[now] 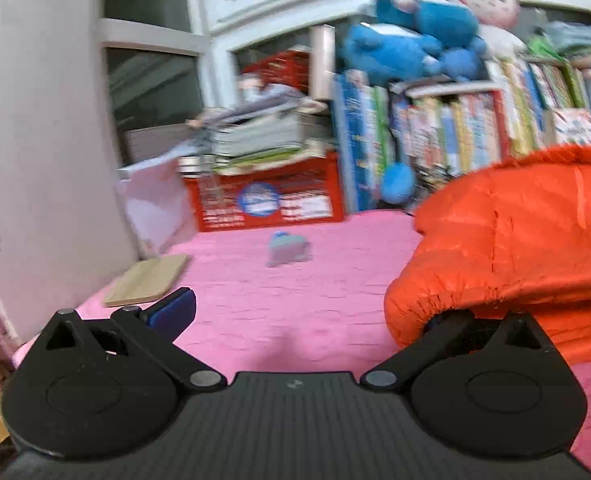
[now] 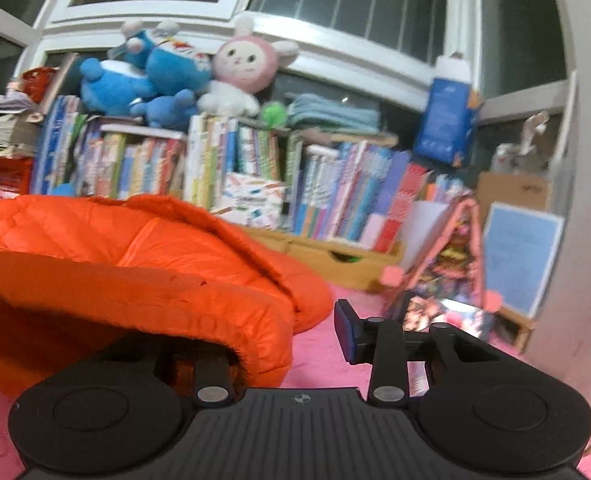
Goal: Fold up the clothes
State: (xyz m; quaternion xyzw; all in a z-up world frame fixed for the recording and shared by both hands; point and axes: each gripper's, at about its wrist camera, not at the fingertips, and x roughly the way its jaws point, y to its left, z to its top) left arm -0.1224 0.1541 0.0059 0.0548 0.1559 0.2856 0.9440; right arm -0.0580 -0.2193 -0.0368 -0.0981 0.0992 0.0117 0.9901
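An orange puffy jacket point(image 1: 527, 248) lies bunched on the pink bedspread point(image 1: 279, 304). In the left wrist view my left gripper point(image 1: 311, 312) is open: its left blue-padded finger point(image 1: 175, 312) is bare over the bedspread and its right finger is hidden under the jacket's edge. In the right wrist view the jacket point(image 2: 135, 264) fills the left side. My right gripper point(image 2: 271, 336) is open: its right finger point(image 2: 347, 332) is bare and its left finger is under the jacket's hem.
A bookshelf point(image 2: 255, 168) packed with books and plush toys point(image 2: 167, 76) runs along the back. A red crate point(image 1: 271, 196), a wooden board point(image 1: 151, 280) and a small grey-blue toy point(image 1: 287, 248) sit on the bed's far left. Boxes and a folder point(image 2: 523, 256) stand at right.
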